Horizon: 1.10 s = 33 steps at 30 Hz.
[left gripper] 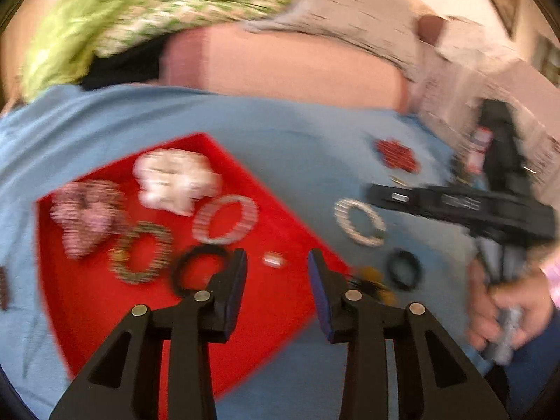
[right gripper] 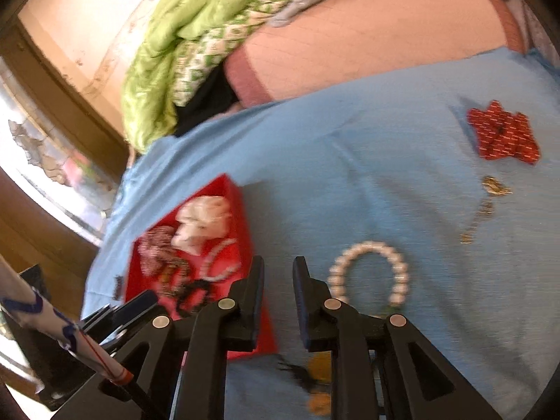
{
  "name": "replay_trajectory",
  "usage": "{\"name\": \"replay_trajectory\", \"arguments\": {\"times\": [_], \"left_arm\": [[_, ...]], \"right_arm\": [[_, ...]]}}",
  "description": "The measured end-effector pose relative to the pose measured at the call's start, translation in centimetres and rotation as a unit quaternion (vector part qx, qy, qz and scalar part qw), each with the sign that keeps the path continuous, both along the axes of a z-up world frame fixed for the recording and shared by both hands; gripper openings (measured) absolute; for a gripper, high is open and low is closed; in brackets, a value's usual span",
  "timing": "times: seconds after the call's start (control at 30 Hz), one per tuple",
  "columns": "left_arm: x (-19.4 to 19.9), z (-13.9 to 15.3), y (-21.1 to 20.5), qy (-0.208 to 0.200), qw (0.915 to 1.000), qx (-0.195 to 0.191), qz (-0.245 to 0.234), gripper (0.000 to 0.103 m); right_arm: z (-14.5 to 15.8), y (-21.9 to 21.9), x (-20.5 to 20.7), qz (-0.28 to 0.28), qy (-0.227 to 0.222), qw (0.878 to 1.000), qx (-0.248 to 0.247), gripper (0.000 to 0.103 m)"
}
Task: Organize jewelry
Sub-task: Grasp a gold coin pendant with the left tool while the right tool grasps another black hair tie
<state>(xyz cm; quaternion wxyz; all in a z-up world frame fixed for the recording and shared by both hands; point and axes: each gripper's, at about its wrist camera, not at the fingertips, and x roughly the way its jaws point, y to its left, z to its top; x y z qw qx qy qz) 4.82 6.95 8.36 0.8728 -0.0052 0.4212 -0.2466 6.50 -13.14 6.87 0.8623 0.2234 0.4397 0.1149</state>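
Left claw (left gripper: 276, 273) released, jaws apart, empty, hovering over near right part of red tray (left gripper: 87, 301). In tray: white piece (left gripper: 175, 182), pink piece (left gripper: 87, 217), three bangles lying flat, small silver item (left gripper: 274, 259), probably a ring (motion blur). Right claw (right gripper: 278, 280) released, empty, over blue cloth (right gripper: 350, 147). Pearl bracelet (right gripper: 371, 273) flat just right of it, open gap toward near side. Gold chain (right gripper: 484, 206) far right, long axis near-to-far.

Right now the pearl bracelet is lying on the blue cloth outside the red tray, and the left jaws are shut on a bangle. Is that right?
Not quite. The left gripper is open and holds nothing, as the left wrist view shows. The pearl bracelet does lie on the blue cloth outside the red tray.
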Motion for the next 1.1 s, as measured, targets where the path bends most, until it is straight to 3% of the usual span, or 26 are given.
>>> {"name": "replay_trajectory", "arguments": {"times": [0.17,0.3,0.37,0.63,0.77,0.93,1.1], "left_arm": [[-2.7,-1.0,-5.3,0.018,0.9926,0.009,-0.120,0.034],[-4.4,-2.3,-8.7,0.024,0.9842,0.041,-0.170,0.034],[-4.6,-3.0,-9.8,0.028,0.9833,0.054,-0.171,0.034],[-3.7,-4.7,-12.2,0.051,0.9860,0.063,-0.146,0.032],[-3.4,-5.6,-13.5,0.041,0.9878,0.089,-0.121,0.021],[-3.1,-5.1,-13.2,0.042,0.9897,0.078,-0.112,0.019],[-2.4,-1.4,-11.0,0.010,0.9915,0.001,-0.130,0.019]], "right_arm": [[-1.2,-3.0,-0.2,-0.029,0.030,0.999,0.001,0.019],[-1.2,-4.8,-0.7,-0.044,0.034,0.998,0.004,0.022],[-1.3,-5.4,-0.9,-0.049,0.037,0.998,0.002,0.026],[-1.7,-7.3,-1.7,-0.057,0.048,0.997,0.014,0.027],[-1.6,-7.8,-2.0,-0.059,0.049,0.997,0.017,0.027],[-2.0,-7.5,-2.4,-0.041,0.059,0.997,0.014,0.027],[-2.5,-6.7,-3.5,-0.009,0.074,0.997,-0.004,0.027]]}}
